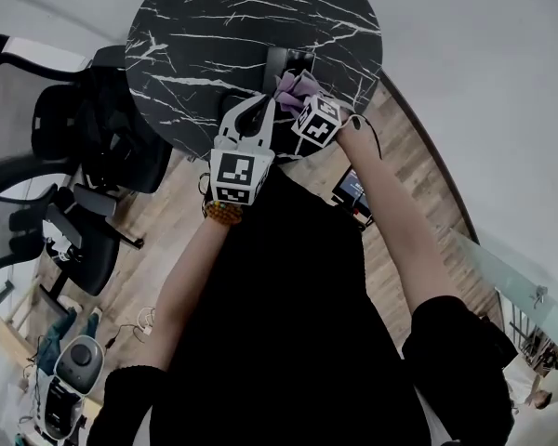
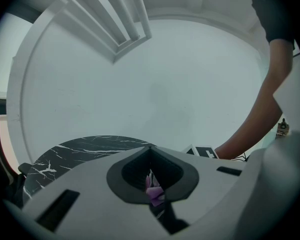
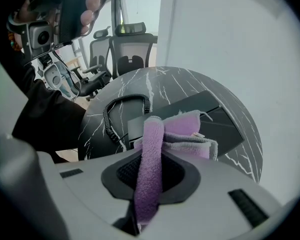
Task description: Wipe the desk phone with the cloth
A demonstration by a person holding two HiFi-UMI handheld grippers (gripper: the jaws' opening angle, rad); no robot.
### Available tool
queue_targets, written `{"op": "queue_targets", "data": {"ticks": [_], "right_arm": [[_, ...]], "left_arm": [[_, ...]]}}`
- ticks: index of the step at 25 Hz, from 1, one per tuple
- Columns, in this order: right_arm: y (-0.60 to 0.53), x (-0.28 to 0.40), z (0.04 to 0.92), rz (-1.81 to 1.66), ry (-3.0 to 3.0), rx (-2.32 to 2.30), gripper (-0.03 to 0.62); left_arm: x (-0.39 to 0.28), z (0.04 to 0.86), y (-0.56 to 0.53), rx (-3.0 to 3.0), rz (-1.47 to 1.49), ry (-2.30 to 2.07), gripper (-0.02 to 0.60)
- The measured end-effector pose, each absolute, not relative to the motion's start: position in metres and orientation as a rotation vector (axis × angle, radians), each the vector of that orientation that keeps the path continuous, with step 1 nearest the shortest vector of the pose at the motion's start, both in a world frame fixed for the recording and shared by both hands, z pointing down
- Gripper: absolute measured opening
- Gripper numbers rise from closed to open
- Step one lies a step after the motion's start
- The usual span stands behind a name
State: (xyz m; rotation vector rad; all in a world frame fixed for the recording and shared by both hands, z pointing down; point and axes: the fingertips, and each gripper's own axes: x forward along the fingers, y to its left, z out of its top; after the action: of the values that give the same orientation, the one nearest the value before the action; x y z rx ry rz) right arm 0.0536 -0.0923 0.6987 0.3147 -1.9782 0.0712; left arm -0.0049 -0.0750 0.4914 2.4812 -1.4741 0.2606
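Right claw (image 3: 150,171): clenched on the purple cloth (image 3: 185,133), with a strip running up between the jaws.
Left claw (image 2: 151,159): pinched shut on a small purple scrap; little of it shows.
Phone (image 3: 216,115): on the marble table (image 1: 205,26), just behind the cloth and partly covered by it.
Cord (image 3: 111,115): its coils are clear only in the right gripper view.
Head view: both grips are hard to make out.
Arms: stretched forward, side by side.
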Motion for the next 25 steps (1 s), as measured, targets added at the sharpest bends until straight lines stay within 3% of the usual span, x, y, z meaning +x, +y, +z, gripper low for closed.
{"op": "queue_targets", "data": {"ticks": [18, 25], "right_arm": [[-0.062, 0.045, 0.712, 0.135, -2.009, 0.282, 0.058], [-0.048, 0.039, 0.69, 0.361, -2.163, 0.139, 0.058]], "left_arm": [[0.002, 0.484, -0.087, 2.533, 0.31, -1.44, 0.014], [-0.001, 0.466, -0.094, 2.522, 0.237, -1.464, 0.014]]}}
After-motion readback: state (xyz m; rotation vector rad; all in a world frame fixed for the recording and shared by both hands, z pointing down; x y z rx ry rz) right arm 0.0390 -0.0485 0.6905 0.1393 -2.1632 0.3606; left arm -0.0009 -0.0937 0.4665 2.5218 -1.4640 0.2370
